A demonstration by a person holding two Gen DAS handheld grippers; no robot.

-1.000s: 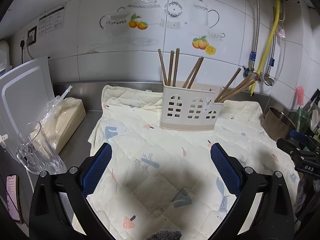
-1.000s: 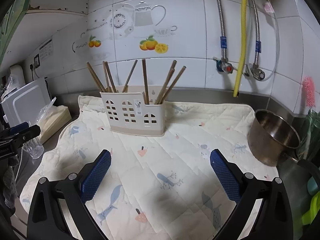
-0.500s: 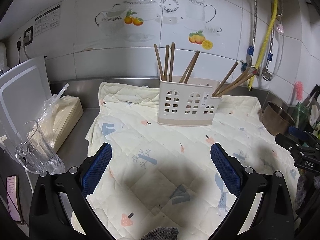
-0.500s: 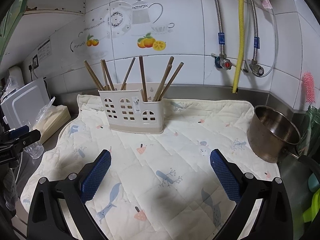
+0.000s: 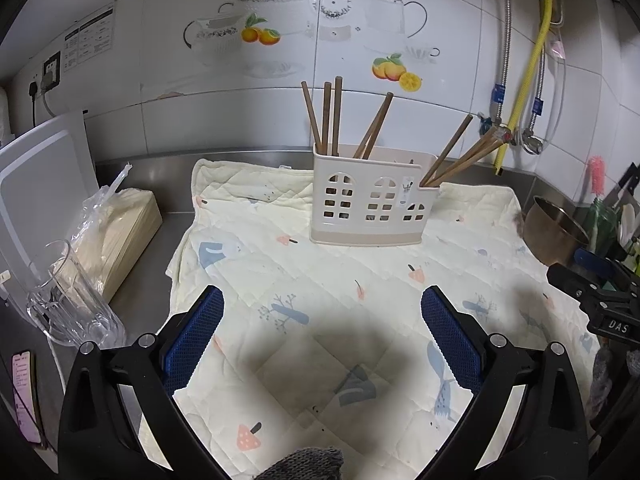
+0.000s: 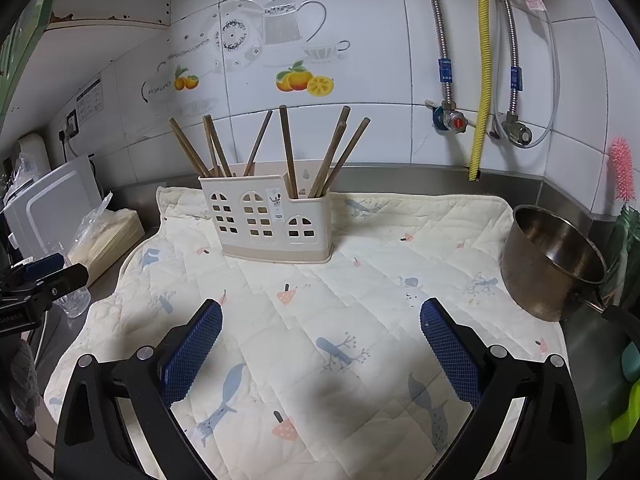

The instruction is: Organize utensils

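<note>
Hovering both grippers — left gripper, right gripper, jaws spread, empty — above the quilted mat; chopsticks already upright in the holder. Approach one stick squarely, pinch high.

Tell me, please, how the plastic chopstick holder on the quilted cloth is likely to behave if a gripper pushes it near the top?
The chopstick holder looks thin-walled and perforated, so probably light. It is tall on a narrow base with chopsticks leaning out above the rim, so a high push may tip it. The soft quilted cloth beneath could bunch rather than let it slide.
</note>
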